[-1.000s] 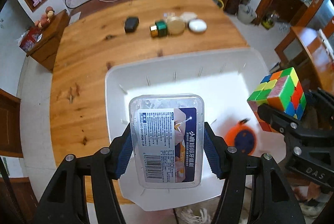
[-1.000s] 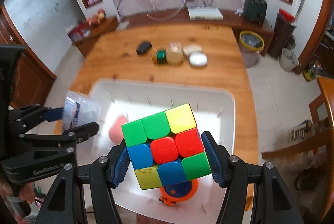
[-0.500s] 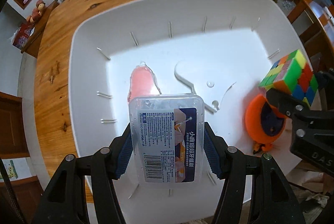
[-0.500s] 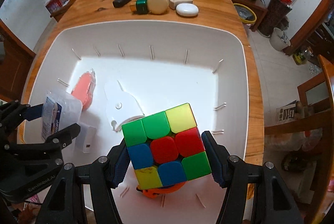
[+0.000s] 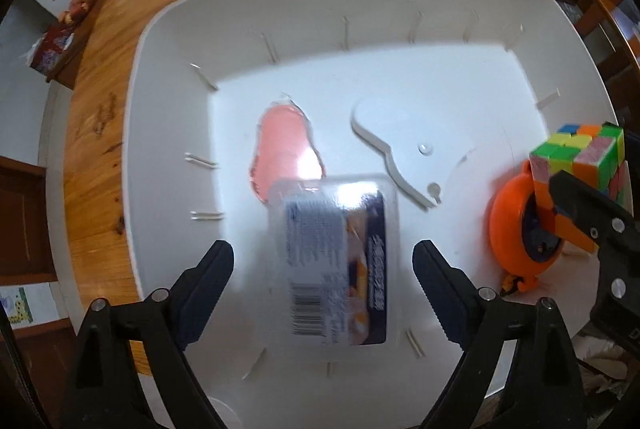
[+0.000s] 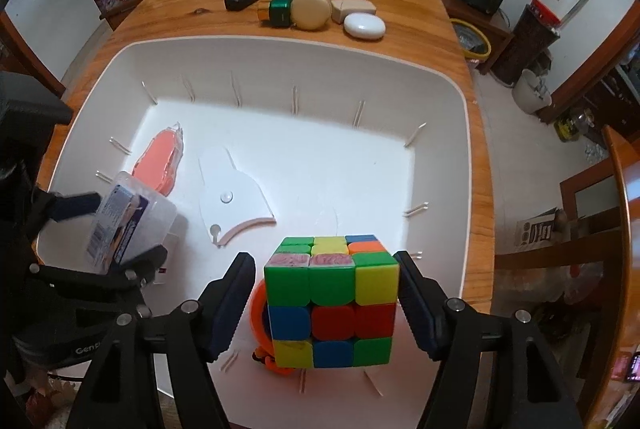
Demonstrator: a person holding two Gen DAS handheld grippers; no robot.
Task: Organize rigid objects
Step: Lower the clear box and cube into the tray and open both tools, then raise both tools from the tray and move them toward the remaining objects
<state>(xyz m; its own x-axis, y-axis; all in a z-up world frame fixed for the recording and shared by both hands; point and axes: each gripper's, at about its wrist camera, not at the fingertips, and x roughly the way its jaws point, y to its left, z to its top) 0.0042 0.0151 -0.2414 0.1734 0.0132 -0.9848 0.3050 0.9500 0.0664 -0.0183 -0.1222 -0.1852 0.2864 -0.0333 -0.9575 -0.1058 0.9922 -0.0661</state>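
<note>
Your left gripper point(image 5: 323, 257): jaws spread wide, gripping nothing; the clear box point(image 5: 334, 261) lies between them, blurred, long axis along the fingers, over the white bin point(image 5: 168, 77). Your right gripper point(image 6: 326, 293): jaws parted, cube point(image 6: 332, 303) loose between them above the bin's near-right corner; bin's centre open.

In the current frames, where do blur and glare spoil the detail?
Left wrist view: the clear plastic box is motion-smeared, its label unreadable, with glare on its top edge. Right wrist view: the cube is sharp; sunlight brightens the white bin floor. Both views bend straight edges, fisheye.
</note>
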